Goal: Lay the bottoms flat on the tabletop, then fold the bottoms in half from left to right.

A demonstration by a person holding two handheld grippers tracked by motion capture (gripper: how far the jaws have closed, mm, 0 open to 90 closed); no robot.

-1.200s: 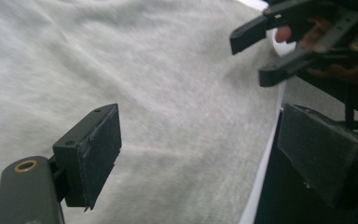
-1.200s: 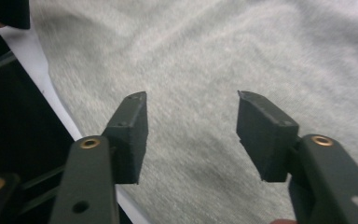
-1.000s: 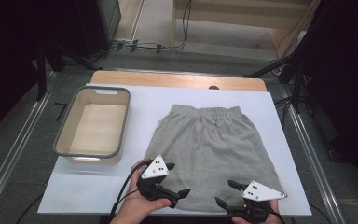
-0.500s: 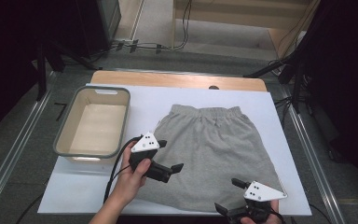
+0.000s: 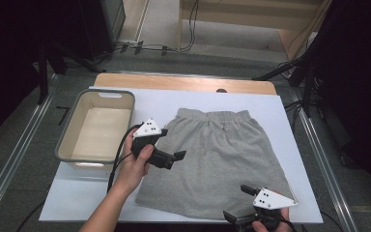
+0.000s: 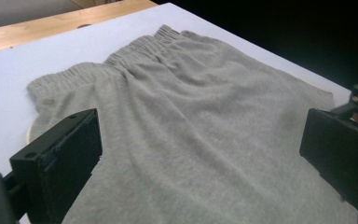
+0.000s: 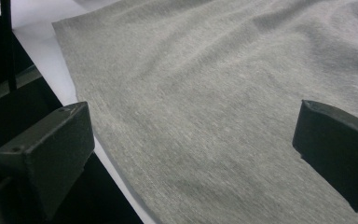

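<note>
Since the frame 0.5 s ago, the left gripper [image 5: 174, 158] has travelled up the shorts' left side toward the waistband; the right gripper [image 5: 239, 203] has stayed at the near hem, by the shorts' right corner.

L to R: a beige tub [image 5: 65, 146] with grey rim, rounded corners, smooth hard walls, sits on the white board [image 5: 290, 125], just beside the garment. Left gripper: jaws wide open, holding nothing, hovering over the left edge below the waistband w/ jaws aimed across the cloth. Grey shorts [image 5: 222, 154] lie flat, centre-right of the board, waistband [image 6: 135, 51] at the far end, hem at the near edge. Right gripper: jaws wide apart, empty, over the hem near the board's front edge.

Step in hand, as judged: take hold of the garment's edges for a fold. To do it well, lower one jaw under the side seam so both layers are pinched, not just the top; close fully before lifting; match the right gripper's pinch at the hem so the cloth moves evenly w/o skewing.

Material: soft knit, matte, fine heathered weave, gentle wrinkles fanning from the gathered elastic waist; limp, will drape and slip if gripped shallowly
</note>
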